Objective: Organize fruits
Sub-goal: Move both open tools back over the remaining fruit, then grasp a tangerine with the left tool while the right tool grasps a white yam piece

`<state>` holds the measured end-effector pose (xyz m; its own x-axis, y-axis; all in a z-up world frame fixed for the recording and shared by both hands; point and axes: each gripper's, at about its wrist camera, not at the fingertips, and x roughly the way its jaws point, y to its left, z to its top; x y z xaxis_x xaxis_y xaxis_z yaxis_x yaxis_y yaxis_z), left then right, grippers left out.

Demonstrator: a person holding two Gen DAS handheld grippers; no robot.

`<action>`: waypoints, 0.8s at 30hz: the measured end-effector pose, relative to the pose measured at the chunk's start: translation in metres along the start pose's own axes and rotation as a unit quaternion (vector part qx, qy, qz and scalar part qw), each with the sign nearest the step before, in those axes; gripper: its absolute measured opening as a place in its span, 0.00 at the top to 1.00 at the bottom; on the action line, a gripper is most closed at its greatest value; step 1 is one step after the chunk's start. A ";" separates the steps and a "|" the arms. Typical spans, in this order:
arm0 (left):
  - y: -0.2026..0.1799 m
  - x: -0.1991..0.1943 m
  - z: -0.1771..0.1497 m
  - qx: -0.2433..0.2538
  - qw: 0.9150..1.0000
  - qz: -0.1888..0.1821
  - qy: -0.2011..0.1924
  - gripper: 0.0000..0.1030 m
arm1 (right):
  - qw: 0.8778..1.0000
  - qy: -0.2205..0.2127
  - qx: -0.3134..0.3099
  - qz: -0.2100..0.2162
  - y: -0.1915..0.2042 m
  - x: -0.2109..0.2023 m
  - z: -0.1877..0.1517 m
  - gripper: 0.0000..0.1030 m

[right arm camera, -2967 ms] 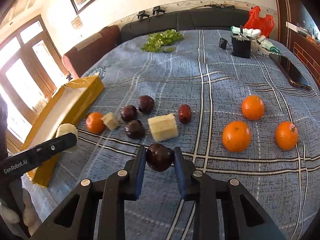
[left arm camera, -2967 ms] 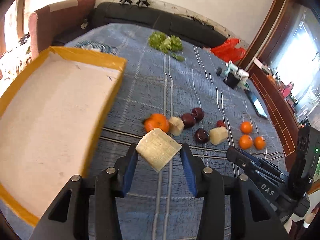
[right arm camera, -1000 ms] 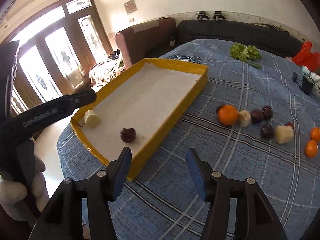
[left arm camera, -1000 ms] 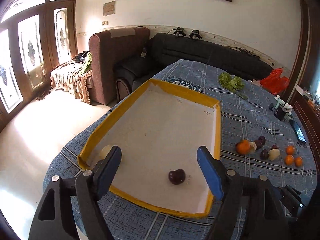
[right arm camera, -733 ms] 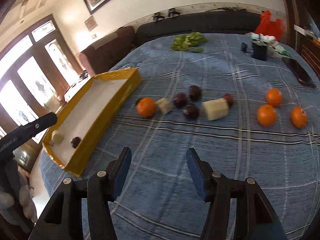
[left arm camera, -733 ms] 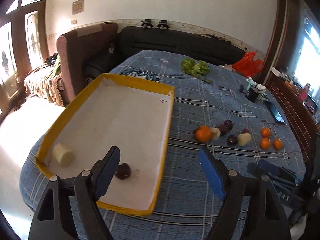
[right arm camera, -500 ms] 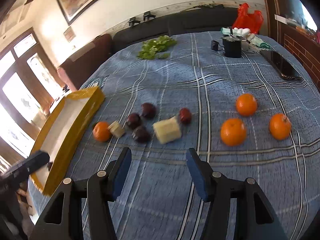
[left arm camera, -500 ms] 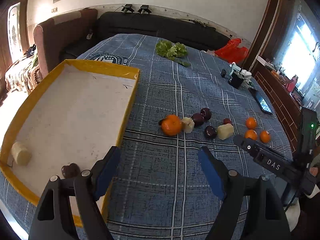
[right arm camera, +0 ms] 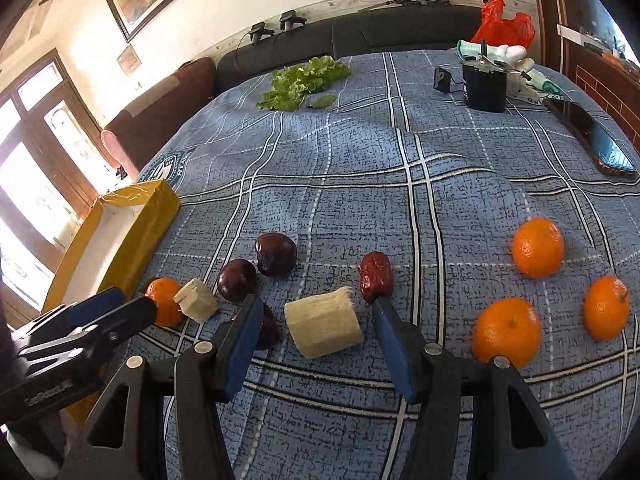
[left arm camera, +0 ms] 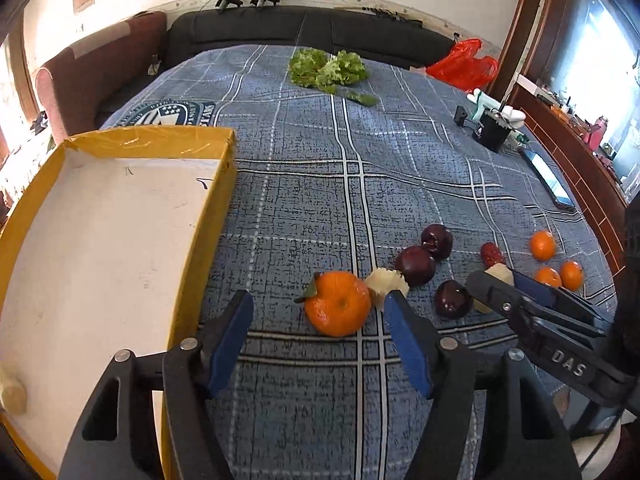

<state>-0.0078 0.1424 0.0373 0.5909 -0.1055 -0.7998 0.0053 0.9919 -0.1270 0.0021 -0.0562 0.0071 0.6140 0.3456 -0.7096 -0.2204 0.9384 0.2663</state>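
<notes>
My left gripper [left arm camera: 318,312] is open and empty, its fingers either side of an orange with a leaf [left arm camera: 338,303] on the blue plaid cloth. My right gripper [right arm camera: 316,314] is open and empty, straddling a pale cut fruit block [right arm camera: 323,327]. A smaller pale chunk [right arm camera: 196,300], dark plums [right arm camera: 276,254] [right arm camera: 237,280] and a red date [right arm camera: 376,277] lie close by. Three oranges [right arm camera: 538,247] [right arm camera: 507,330] [right arm camera: 606,307] lie to the right. The yellow tray [left arm camera: 120,142] stands at the left with a pale piece [left arm camera: 12,390] in its near corner.
Lettuce [left arm camera: 326,66] lies at the far side of the table. A black cup with white items [right arm camera: 485,82], a phone [right arm camera: 592,136] and a red bag [right arm camera: 504,20] are at the far right. A dark sofa and a brown armchair stand behind.
Both grippers, which earlier held a pale piece and a plum, released them in the tray, swung back from it and lowered over the fruit cluster, still open.
</notes>
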 end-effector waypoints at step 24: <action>0.003 -0.005 -0.016 0.037 0.999 -0.013 -0.005 0.63 | 0.999 -0.016 0.016 0.033 -0.003 -0.018 -0.004 0.61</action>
<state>-0.0235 0.1452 0.0310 0.5979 -0.1308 -0.7908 0.0806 0.9914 -0.1030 -0.0117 -0.0657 0.0166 0.6230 0.4065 -0.6683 -0.2372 0.9123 0.3337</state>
